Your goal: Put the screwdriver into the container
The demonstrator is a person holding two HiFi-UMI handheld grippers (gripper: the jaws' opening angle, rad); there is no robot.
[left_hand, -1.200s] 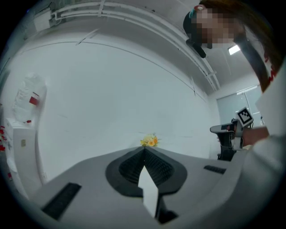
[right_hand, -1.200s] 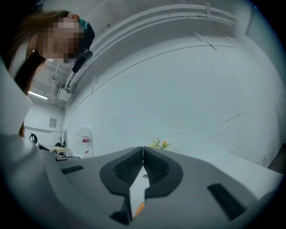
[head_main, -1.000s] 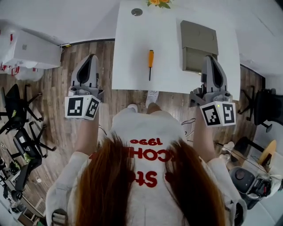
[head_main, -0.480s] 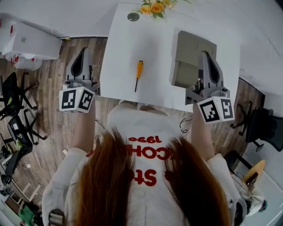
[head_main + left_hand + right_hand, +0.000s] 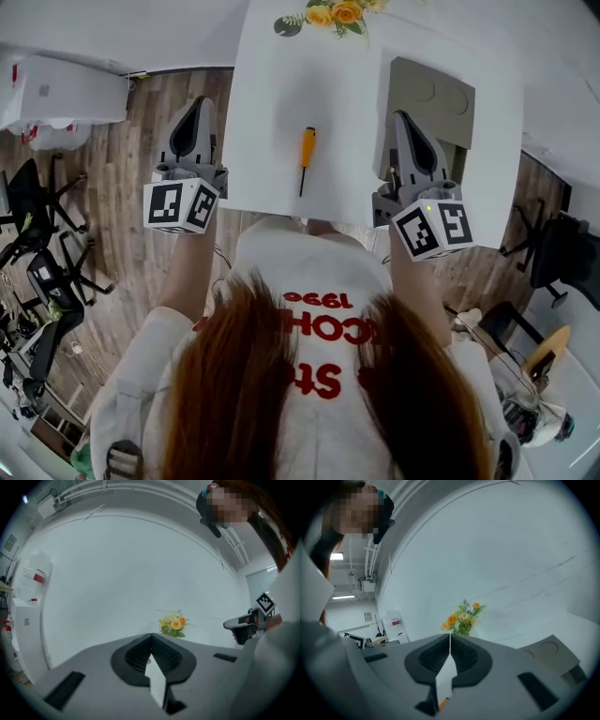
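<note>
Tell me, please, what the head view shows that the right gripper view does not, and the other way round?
Only the head view: the whole screwdriver lying on the white table, the wooden floor and office chairs. Only the right gripper view: the fingers of the right gripper closed together with nothing between them, and ceiling lights. Both: the flowers, the grey container and the table.

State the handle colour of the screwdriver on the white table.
Orange; the screwdriver shows best in the head view.
</note>
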